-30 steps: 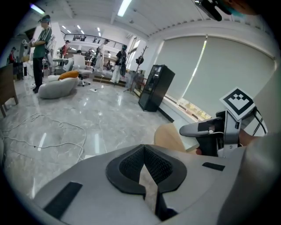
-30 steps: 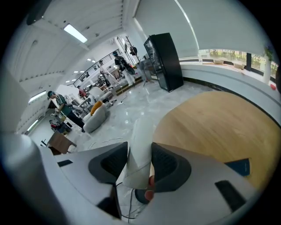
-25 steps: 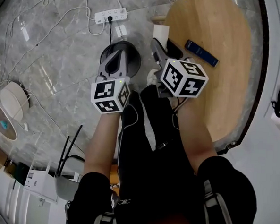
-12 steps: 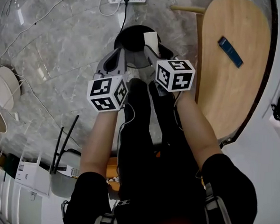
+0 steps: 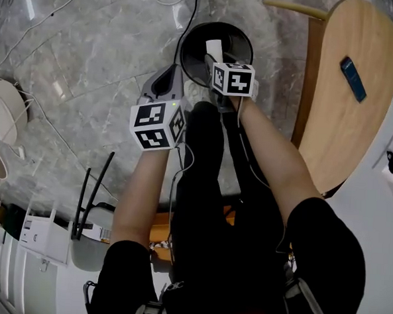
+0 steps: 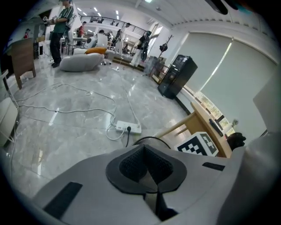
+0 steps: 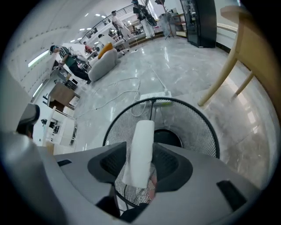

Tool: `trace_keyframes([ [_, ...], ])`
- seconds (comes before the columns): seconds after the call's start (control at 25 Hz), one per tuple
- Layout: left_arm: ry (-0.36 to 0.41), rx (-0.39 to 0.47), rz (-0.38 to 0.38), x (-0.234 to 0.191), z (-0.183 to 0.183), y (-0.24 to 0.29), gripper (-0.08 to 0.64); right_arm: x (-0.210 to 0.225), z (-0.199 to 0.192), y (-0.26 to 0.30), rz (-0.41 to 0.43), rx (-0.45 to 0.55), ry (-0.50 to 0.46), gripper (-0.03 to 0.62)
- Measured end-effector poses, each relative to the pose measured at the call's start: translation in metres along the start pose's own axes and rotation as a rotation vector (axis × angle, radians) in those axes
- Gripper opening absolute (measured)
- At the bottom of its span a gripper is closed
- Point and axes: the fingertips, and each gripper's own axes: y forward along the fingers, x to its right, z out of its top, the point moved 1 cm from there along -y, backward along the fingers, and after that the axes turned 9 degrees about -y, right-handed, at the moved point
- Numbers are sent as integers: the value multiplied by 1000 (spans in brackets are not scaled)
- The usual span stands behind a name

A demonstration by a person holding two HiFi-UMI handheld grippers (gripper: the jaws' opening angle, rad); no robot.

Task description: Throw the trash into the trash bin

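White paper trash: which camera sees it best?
Right gripper view: the white paper trash sits large between the jaws, above the black mesh bin. Head view shows a small bit; left gripper view shows none.

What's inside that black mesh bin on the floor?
Only a dark bottom shows inside the mesh bin; the white trash held in the right gripper covers the near part.

The trash bin (image 5: 189, 41) mouth is open from above. A wooden desk (image 5: 345, 115) stands close at its 3 o'clock, a black cable (image 5: 194, 7) at 12 o'clock and open floor (image 5: 90, 53) at 9 o'clock.
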Motion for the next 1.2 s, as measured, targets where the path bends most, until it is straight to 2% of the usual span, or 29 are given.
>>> trace_keyframes([
  [0.12,-1,-15,10,-12,-5,3,11,0,-13,21,-3,-59,6,216],
  [0.28,-5,-25,19,-21,-7,7,11,-7,-12,22,-1,-83,-28,221],
  [0.32,-6,-29,20,-21,-8,8,12,-7,-9,17,-15,-80,-45,178],
  [0.36,-6,-31,18,-20,-8,9,11,-7,-3,10,-31,-60,-69,63],
  [0.4,-3,-31,15,-18,-7,10,12,-8,7,0,-41,-22,-100,12],
  [0.6,82,-3,7,0,10,10,11,-29,74,-65,-33,248,-219,12],
  [0.72,127,37,3,21,29,6,12,-35,108,-112,-36,376,-271,12],
  [0.96,160,150,7,67,84,-16,12,-31,154,-218,-54,553,-319,12],
  [1.08,191,195,-35,112,108,-28,11,-14,165,-273,-75,613,-319,12],
  [1.2,235,228,-102,169,121,-38,11,18,167,-327,-131,650,-307,12],
])
